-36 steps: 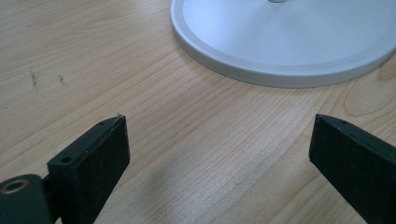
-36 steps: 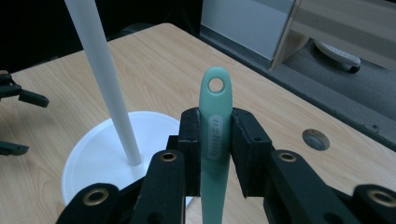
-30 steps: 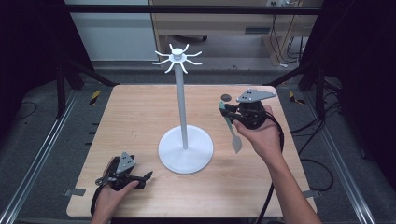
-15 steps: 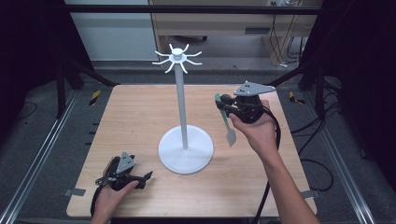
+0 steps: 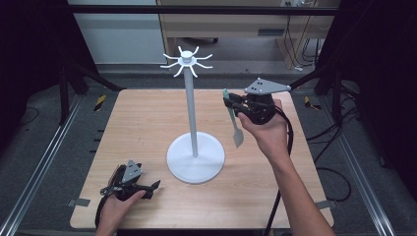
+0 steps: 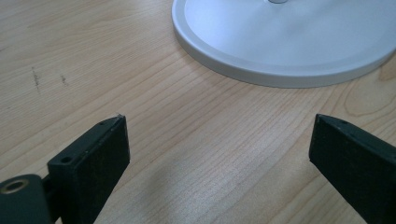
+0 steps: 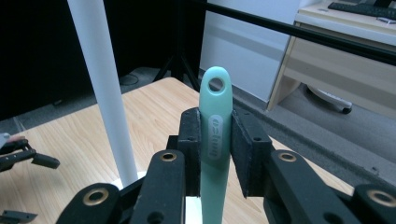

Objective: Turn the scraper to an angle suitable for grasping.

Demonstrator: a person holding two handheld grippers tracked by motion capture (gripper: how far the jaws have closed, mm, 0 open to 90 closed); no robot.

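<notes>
Wooden table (image 5: pixel 147 123), desk (image 5: pixel 216 19) — cables (image 5: pixel 295 29)

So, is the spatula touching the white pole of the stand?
Apart. In the high view, the spatula, hanging from the right tool, shows bare table between it and the pole.

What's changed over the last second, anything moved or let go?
The right gripper, shut on the green spatula, rose and moved toward the white stand. The left gripper stayed open, low over the table, and the stand did not move.

Raised lettering on the green utensil handle (image 7: pixel 215 135), too faint to read, no other text
</notes>
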